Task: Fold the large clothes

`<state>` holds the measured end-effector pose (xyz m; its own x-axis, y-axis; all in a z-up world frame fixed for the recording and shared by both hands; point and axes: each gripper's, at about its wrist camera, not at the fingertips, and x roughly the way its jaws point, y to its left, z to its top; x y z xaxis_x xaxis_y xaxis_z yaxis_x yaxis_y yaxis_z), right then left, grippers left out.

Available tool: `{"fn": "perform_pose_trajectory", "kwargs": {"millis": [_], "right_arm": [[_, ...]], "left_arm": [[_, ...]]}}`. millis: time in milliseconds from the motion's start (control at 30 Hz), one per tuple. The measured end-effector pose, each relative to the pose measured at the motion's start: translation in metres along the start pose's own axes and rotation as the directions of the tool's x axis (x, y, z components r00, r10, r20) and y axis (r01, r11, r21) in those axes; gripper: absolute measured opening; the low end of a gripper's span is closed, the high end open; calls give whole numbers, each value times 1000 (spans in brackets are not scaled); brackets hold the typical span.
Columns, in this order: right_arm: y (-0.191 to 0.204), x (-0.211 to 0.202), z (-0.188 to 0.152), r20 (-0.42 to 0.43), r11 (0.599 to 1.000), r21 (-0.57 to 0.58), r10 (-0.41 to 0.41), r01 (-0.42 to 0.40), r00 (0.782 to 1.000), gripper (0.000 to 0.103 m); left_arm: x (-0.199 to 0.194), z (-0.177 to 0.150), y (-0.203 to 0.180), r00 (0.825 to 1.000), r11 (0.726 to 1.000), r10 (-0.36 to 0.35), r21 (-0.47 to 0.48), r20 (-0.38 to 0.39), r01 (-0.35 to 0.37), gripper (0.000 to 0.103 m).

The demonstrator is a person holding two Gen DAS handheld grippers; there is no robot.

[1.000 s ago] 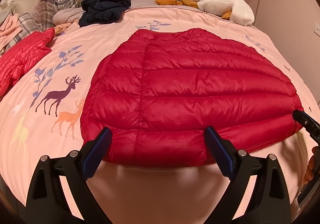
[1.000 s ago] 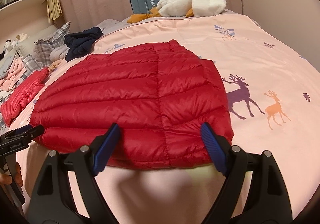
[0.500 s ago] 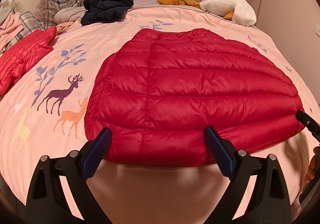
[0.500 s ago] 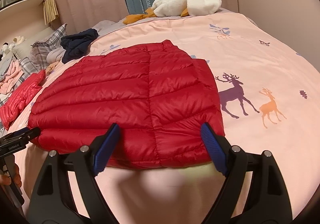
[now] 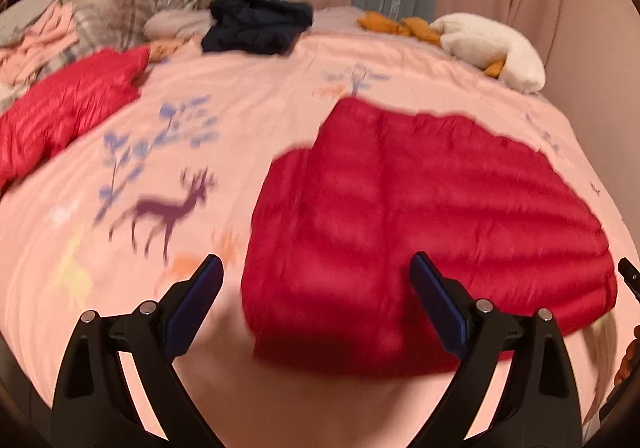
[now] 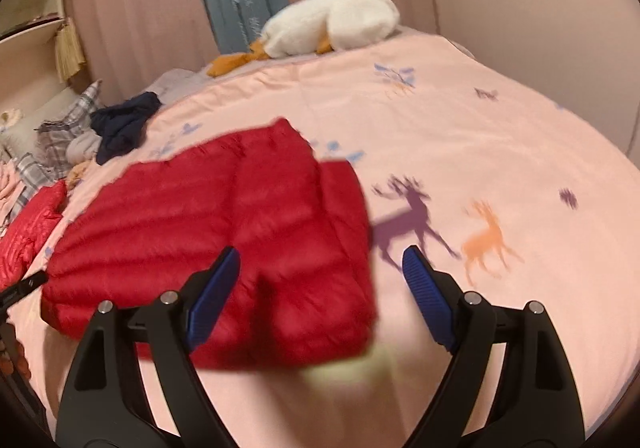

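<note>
Two grippers, both spread wide and holding nothing, hover over the near edge of the bed (image 5: 280, 72), one at each end of a red down jacket (image 5: 420, 232). The jacket lies flat on the pink bedspread, its long axis running along that near edge and its hem just ahead of the fingers. In the left wrist view the left gripper (image 5: 316, 288) straddles the jacket's left near corner, with the right finger over the padding and the left finger over bare bedspread. In the right wrist view the right gripper (image 6: 320, 284) mirrors this at the right near corner, its left finger over the jacket (image 6: 224, 240). Each corner is thus nearest its own gripper; judged from this, the next grasp calls for a short forward reach by each, then a fold towards the far edge. Both views are motion-blurred, so contact cannot be confirmed
</note>
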<state>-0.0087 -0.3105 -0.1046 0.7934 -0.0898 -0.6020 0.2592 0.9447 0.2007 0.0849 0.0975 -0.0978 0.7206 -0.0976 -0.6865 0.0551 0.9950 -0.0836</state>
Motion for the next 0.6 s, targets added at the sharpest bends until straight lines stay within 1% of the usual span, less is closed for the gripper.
{"fn": "perform_pose_trajectory", "kwargs": {"millis": [33,100,200,267,367,400,433,467,533,600], "right_arm": [[6,2,5,0,1000,-16,21,-21,1000,85],[25,11,16,-14,996,-55,67,-68,998,85],[54,29,30,-48,985,-102,136,-140,990,85],[79,45,39,-76,972,-141,181,-190,981,85],[107,64,46,-112,961,-172,201,-218,973,85],[115,75,49,-137,957,-172,213,-235,967,85],[120,85,50,-164,955,-167,220,-246,962,85],[124,94,50,-185,957,-166,207,-239,961,85],[127,105,50,-195,957,-202,169,-209,966,85],[118,108,49,-199,956,-221,151,-194,968,85]], "left_arm": [[-1,8,-6,1000,1000,-9,14,16,9,95],[-1,22,-21,998,998,-53,40,28,52,95],[10,42,-51,993,989,-120,83,9,119,95],[21,52,-75,990,983,-139,122,-6,139,95],[42,61,-96,985,977,-163,134,-50,168,95],[52,64,-101,981,974,-180,123,-78,189,95],[62,66,-105,978,975,-182,109,-100,192,95],[69,67,-104,978,977,-174,104,-112,185,95],[83,64,-101,982,983,-139,100,-124,152,95],[88,60,-90,984,985,-126,101,-125,139,95]]}}
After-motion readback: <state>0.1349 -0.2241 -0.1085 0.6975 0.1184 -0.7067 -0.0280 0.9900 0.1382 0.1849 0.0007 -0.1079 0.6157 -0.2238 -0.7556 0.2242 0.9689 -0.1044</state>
